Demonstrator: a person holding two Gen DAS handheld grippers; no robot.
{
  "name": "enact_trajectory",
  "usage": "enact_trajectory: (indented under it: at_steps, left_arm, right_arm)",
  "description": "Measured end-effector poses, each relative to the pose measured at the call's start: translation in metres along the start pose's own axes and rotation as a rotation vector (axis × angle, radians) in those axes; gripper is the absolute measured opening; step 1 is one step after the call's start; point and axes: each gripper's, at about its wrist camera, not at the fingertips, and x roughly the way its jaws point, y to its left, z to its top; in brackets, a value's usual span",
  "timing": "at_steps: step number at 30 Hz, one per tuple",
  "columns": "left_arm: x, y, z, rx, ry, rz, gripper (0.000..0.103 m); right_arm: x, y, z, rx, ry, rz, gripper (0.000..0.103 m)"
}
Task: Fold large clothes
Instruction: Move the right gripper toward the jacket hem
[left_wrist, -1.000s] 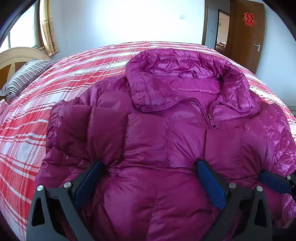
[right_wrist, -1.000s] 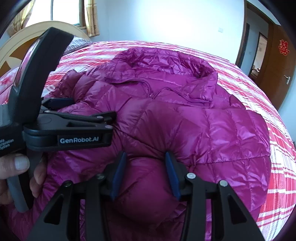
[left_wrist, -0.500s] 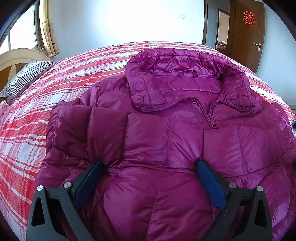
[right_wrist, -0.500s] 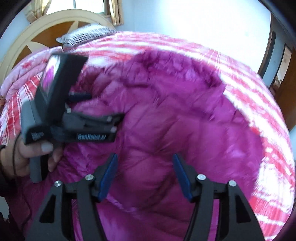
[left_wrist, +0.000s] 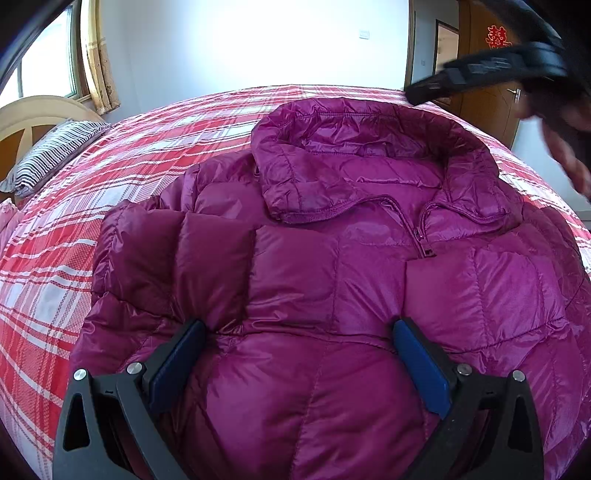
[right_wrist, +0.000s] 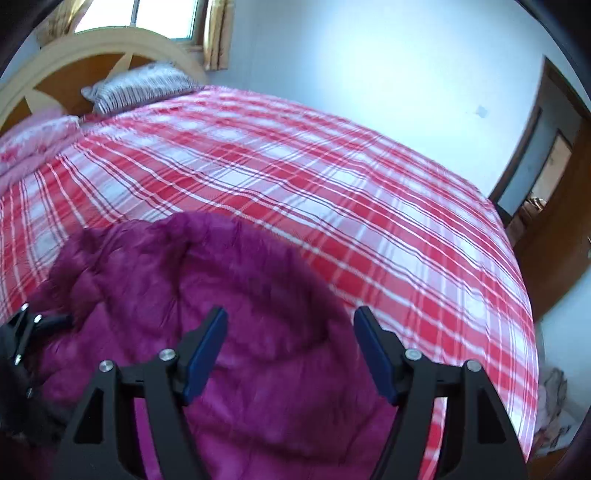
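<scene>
The left wrist view shows the whole magenta down jacket (left_wrist: 332, 258) lying front-up on the red plaid bedspread (left_wrist: 129, 155), collar at 12 o'clock, zipper part open below it, both sleeves folded across the chest. The right wrist view shows only a blurred upper part of the jacket at 7 o'clock, with bare bedspread filling the centre, a wooden headboard (right_wrist: 66, 74) and striped pillow (right_wrist: 140, 86) at 11 o'clock, and a doorway (right_wrist: 546, 177) at 3 o'clock.

Left gripper (left_wrist: 299, 369): jaws spread wide, pads not pinching; the tips rest on the folded sleeves and a broad puffed bulge of jacket lies between the fingers. It points downward onto the jacket's lower half.

Right gripper (right_wrist: 290, 354): jaws opening, nothing grasped; jacket fabric shows behind the gap, and whether the tips touch it cannot be told. In the left wrist view this gripper appears blurred at 1 o'clock, above the jacket's collar, with the person's hand (left_wrist: 565, 147) beneath it at 2 o'clock.
</scene>
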Motion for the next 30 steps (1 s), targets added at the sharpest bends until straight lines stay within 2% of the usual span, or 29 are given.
enact_trajectory:
  at_steps: [7, 10, 12, 13, 14, 15, 22, 30]
  left_arm:
    - [0.000, 0.002, -0.001, -0.005, -0.004, -0.007, 0.102]
    - [0.000, 0.002, -0.001, -0.005, -0.005, -0.008, 0.102]
    - [0.000, 0.002, -0.001, -0.005, -0.006, -0.008, 0.102]
    - [0.000, 0.002, -0.001, -0.005, -0.006, -0.008, 0.102]
    - [0.000, 0.002, -0.001, -0.005, -0.007, -0.008, 0.102]
    - [0.000, 0.002, -0.001, -0.005, -0.007, -0.008, 0.102]
    - [0.000, 0.001, -0.001, -0.001, -0.009, -0.005, 0.102]
    - [-0.001, 0.000, 0.000, -0.002, -0.013, -0.008, 0.102]
  right_arm:
    - [0.045, 0.007, 0.023, -0.114, 0.102, 0.044, 0.073]
    - [0.058, 0.009, 0.024, -0.148, 0.144, 0.074, 0.069]
    - [0.060, 0.014, 0.022, -0.178, 0.146, 0.062, 0.045]
    - [0.058, 0.016, 0.021, -0.195, 0.140, 0.052, 0.039]
    - [0.055, 0.017, 0.018, -0.209, 0.128, 0.039, 0.024]
    - [0.049, 0.018, 0.014, -0.214, 0.115, 0.027, 0.015]
    - [0.019, 0.030, -0.012, -0.218, 0.019, -0.015, 0.011]
    - [0.026, 0.053, -0.054, -0.233, -0.031, -0.076, 0.009]
